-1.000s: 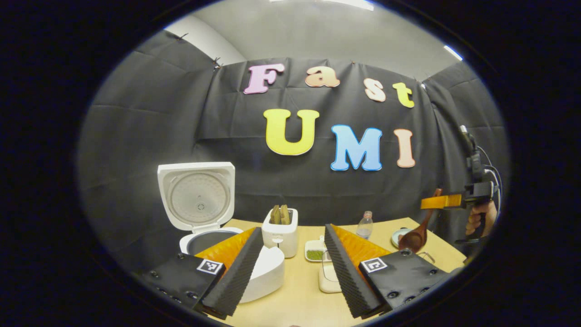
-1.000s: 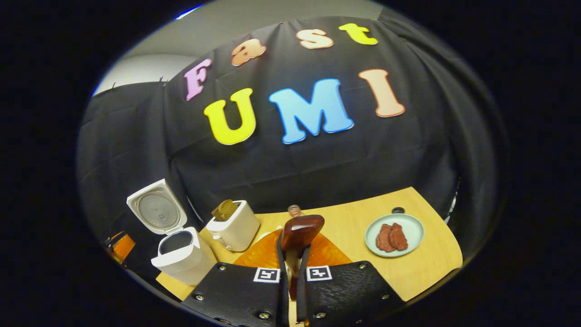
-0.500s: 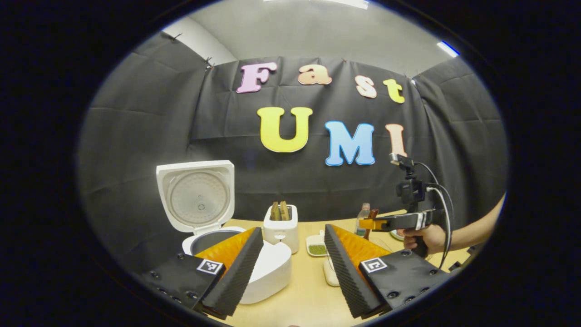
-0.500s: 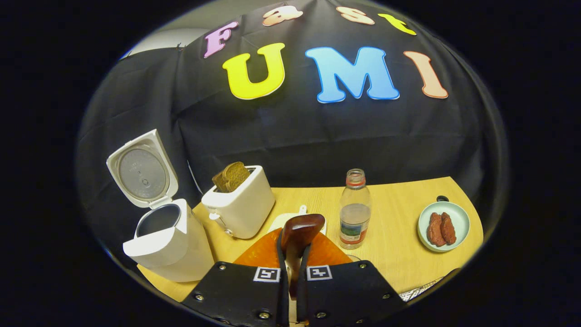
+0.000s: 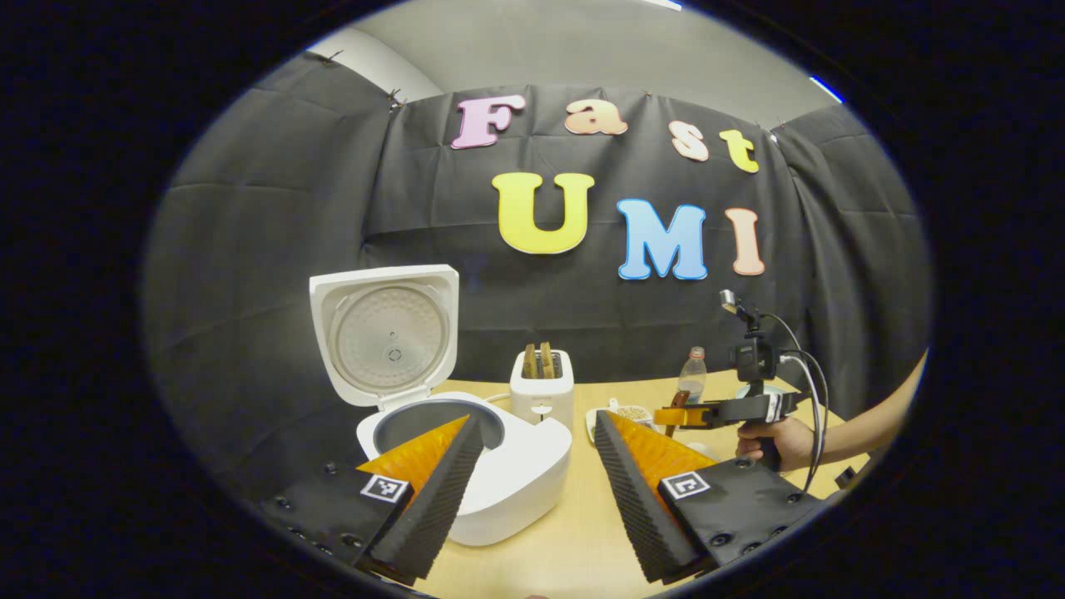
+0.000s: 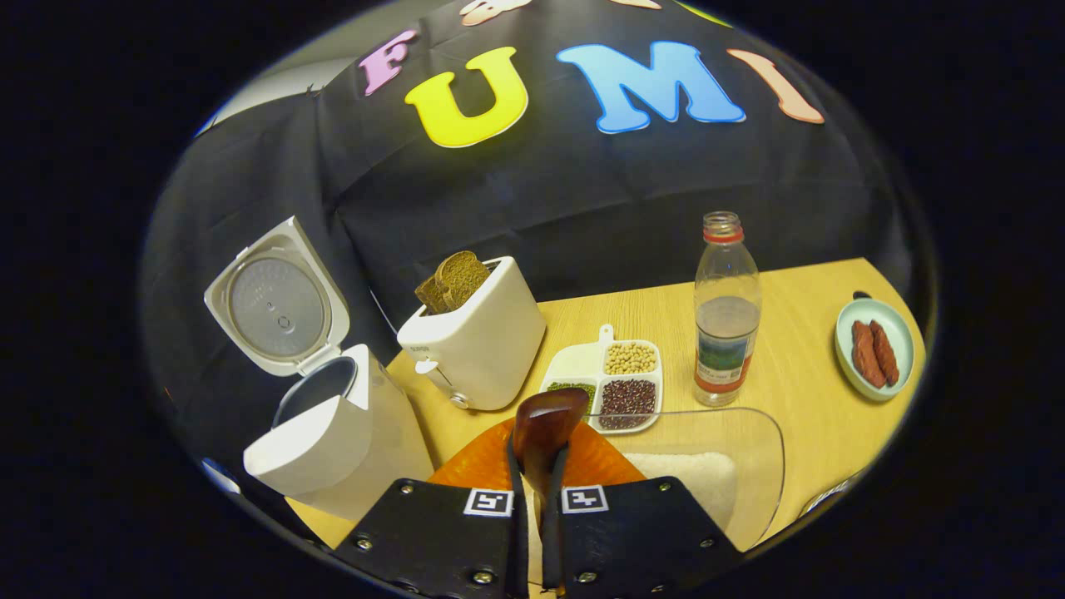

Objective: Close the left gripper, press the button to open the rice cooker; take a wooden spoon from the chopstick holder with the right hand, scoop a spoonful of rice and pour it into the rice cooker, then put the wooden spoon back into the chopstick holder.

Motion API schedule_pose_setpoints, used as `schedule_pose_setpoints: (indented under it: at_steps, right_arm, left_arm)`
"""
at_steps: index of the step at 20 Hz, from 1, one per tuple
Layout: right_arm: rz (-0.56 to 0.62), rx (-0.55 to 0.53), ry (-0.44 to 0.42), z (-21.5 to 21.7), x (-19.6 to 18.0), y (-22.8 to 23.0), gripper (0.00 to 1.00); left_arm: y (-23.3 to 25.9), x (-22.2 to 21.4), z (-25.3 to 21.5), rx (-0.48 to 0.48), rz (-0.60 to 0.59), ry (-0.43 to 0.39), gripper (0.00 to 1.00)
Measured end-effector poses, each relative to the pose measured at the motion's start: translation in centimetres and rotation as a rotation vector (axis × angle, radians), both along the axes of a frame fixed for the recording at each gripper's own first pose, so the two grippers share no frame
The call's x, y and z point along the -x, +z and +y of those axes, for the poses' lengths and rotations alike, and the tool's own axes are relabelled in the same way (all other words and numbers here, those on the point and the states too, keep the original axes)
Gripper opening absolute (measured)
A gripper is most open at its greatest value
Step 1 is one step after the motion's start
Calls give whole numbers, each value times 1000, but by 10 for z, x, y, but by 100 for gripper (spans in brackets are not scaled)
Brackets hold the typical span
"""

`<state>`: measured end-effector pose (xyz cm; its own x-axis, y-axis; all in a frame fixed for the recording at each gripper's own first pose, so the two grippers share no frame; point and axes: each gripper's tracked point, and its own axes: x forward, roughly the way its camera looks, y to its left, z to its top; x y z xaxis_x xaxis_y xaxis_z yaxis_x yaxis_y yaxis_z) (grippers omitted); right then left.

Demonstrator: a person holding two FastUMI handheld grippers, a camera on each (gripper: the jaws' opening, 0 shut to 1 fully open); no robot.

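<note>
The white rice cooker stands open with its lid upright, just beyond my left gripper, which is open and holds nothing. In the right gripper view the cooker sits at the left. My right gripper is shut on the handle of the wooden spoon, whose dark bowl points forward. Just under it lies a clear container with white rice. In the left gripper view a hand holds the right gripper low over the table, with the spoon in it.
A white toaster with bread stands beside the cooker. Beyond the spoon lie a divided dish of beans, a plastic bottle and a plate of sausages. The table's edge runs close on the right.
The right gripper has come down and in over the table with the spoon, and the rice container now shows under it. The left gripper has shifted slightly; the cooker looks nearer.
</note>
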<state>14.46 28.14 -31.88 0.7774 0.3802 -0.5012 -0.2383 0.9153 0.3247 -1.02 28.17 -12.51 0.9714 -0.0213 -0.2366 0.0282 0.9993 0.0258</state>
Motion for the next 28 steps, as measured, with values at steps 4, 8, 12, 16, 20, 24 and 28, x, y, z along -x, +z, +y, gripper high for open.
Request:
schedule_pose_setpoints:
  at_steps: [4, 8, 12, 16, 20, 24, 28]
  right_arm:
    - [77, -248, -134, -32, 0, 3, 7]
    - [55, -370, -218, -69, -3, 25, 7]
    - [-1, -501, -253, -89, 0, 70, 7]
    - [-30, -660, -270, -89, 6, 116, 7]
    - [-12, -848, -268, -70, 12, 154, 7]
    - [-13, -910, -202, -37, 13, 179, 11]
    - [1, -925, -134, 3, 15, 191, 6]
  left_arm:
    - [0, -3, -3, 44, 14, -6, 95]
    - [3, -4, 3, 94, 5, 9, 96]
    - [3, -4, 2, 75, 9, -6, 95]
    - [1, -1, -1, 72, 14, -18, 95]
    - [4, 5, 3, 81, 0, -15, 95]
    - [7, 13, 9, 50, -17, -30, 93]
    - [11, 18, 21, 34, -35, -37, 93]
